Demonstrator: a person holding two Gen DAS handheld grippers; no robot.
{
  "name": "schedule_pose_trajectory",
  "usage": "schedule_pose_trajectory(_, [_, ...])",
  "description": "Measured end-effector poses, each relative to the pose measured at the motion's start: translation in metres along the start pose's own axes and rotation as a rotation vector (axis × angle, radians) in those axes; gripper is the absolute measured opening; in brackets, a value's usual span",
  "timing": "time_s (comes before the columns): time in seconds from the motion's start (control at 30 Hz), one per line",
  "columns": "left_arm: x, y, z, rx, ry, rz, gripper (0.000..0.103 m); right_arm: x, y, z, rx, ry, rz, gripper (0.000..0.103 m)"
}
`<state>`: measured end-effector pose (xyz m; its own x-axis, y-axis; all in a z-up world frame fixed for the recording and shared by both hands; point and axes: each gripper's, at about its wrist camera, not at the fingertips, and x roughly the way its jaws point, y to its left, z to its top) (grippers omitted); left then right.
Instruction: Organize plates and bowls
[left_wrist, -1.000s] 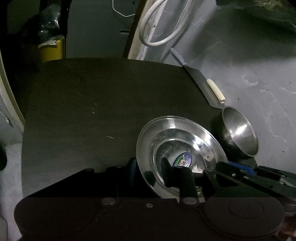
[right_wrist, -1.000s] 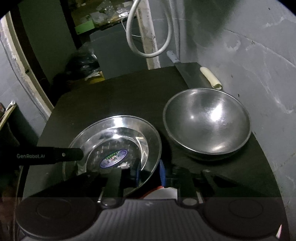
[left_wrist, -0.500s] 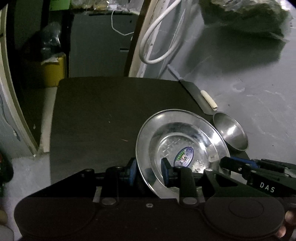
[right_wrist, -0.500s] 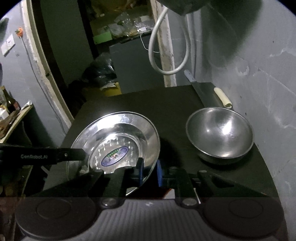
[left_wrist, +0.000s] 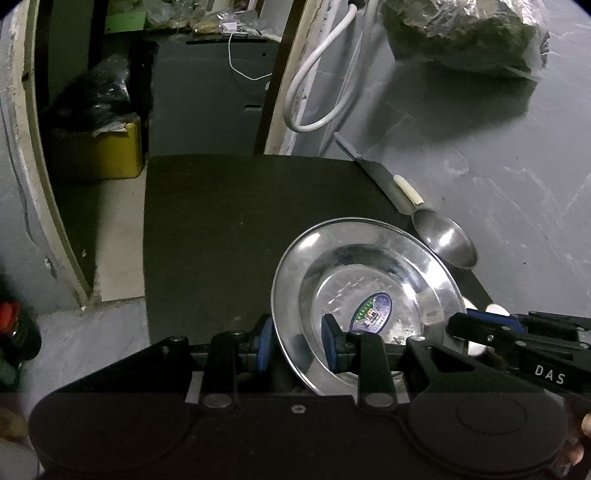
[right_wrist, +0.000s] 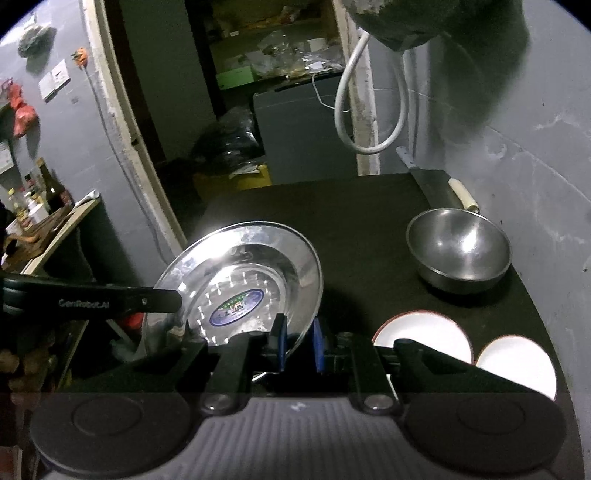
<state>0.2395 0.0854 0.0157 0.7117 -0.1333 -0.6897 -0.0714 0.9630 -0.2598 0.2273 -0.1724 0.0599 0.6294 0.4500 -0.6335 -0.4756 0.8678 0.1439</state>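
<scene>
A steel plate (left_wrist: 369, 295) with an oval sticker is held in the air above the dark table (left_wrist: 240, 221), tilted. My left gripper (left_wrist: 297, 345) is shut on the plate's left rim. My right gripper (right_wrist: 298, 341) is shut on its right rim; the plate also shows in the right wrist view (right_wrist: 240, 284). A steel bowl (right_wrist: 460, 251) stands on the table at the far right by the wall, also seen in the left wrist view (left_wrist: 445, 236). Two white plates (right_wrist: 424, 332) (right_wrist: 517, 365) lie on the table near its front right.
A knife with a pale handle (right_wrist: 461, 194) lies along the wall behind the bowl. A white hose (left_wrist: 321, 92) hangs at the back. A yellow bin (left_wrist: 96, 151) stands on the floor beyond the table. Bottles on a shelf (right_wrist: 37, 206) are at the left.
Both grippers have lifted the steel plate up and back from the table. The bowl now looks smaller and farther away, and the two white plates have come into view.
</scene>
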Motion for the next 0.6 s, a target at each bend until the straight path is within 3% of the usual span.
schedule_pose_trajectory(0.6, [-0.042,0.006,-0.047,0.029,0.033,0.035,0.03,-0.034,0.027,-0.039,-0.033,0.059,0.062,0.017])
